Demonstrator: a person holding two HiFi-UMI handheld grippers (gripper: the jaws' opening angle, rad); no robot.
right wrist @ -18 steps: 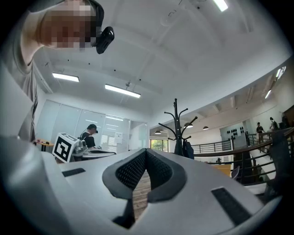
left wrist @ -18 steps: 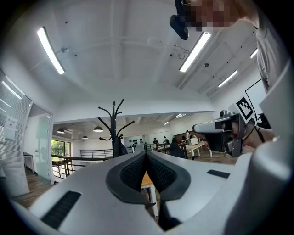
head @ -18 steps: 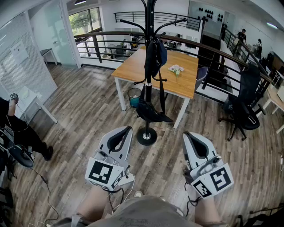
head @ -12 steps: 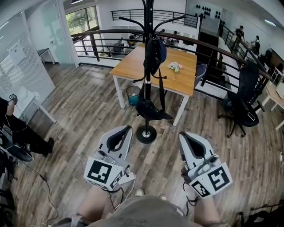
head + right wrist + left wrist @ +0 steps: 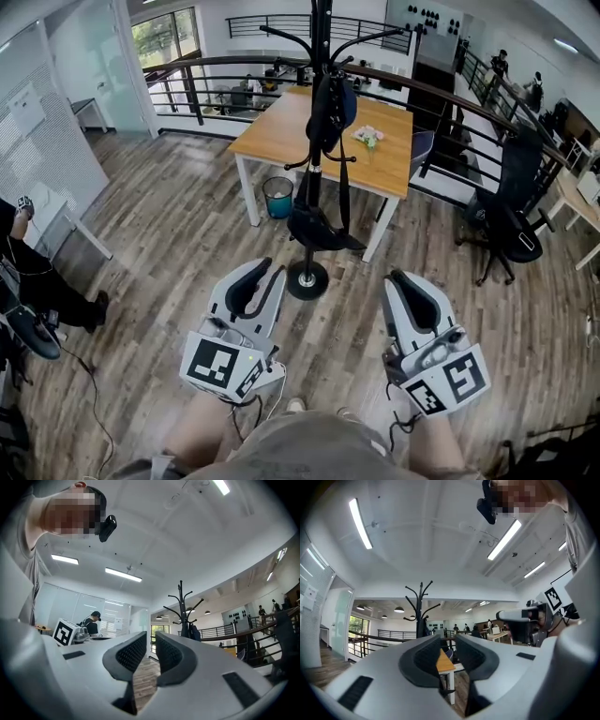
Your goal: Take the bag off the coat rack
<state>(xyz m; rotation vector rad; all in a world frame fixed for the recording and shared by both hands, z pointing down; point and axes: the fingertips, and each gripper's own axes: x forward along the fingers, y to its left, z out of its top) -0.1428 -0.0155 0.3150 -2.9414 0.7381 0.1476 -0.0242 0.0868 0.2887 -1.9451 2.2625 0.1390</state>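
A black coat rack [image 5: 315, 141] stands on the wood floor ahead of me, its round base [image 5: 307, 279] just beyond my grippers. A dark bag [image 5: 330, 101] hangs from an upper hook, and its strap runs down to a dark pouch [image 5: 319, 230] low on the pole. My left gripper [image 5: 272, 270] is held low in front of me, short of the base, its jaws slightly apart and empty. To its right, my right gripper [image 5: 394, 277] is shut on nothing. The left gripper view shows the rack [image 5: 421, 606] far beyond the left gripper [image 5: 447, 639]. In the right gripper view the bag [image 5: 193, 632] hangs well past the right gripper [image 5: 151, 637].
A wooden table [image 5: 281, 141] with white legs stands right behind the rack, with a blue bin [image 5: 277, 197] under it. A black office chair [image 5: 511, 225] is at the right. Behind the table runs a railing [image 5: 216, 70]. A person [image 5: 37, 281] sits at the far left.
The view has drifted a little, so the rack's base sits slightly higher in the picture. Both grippers hold about the same place, jaws unchanged.
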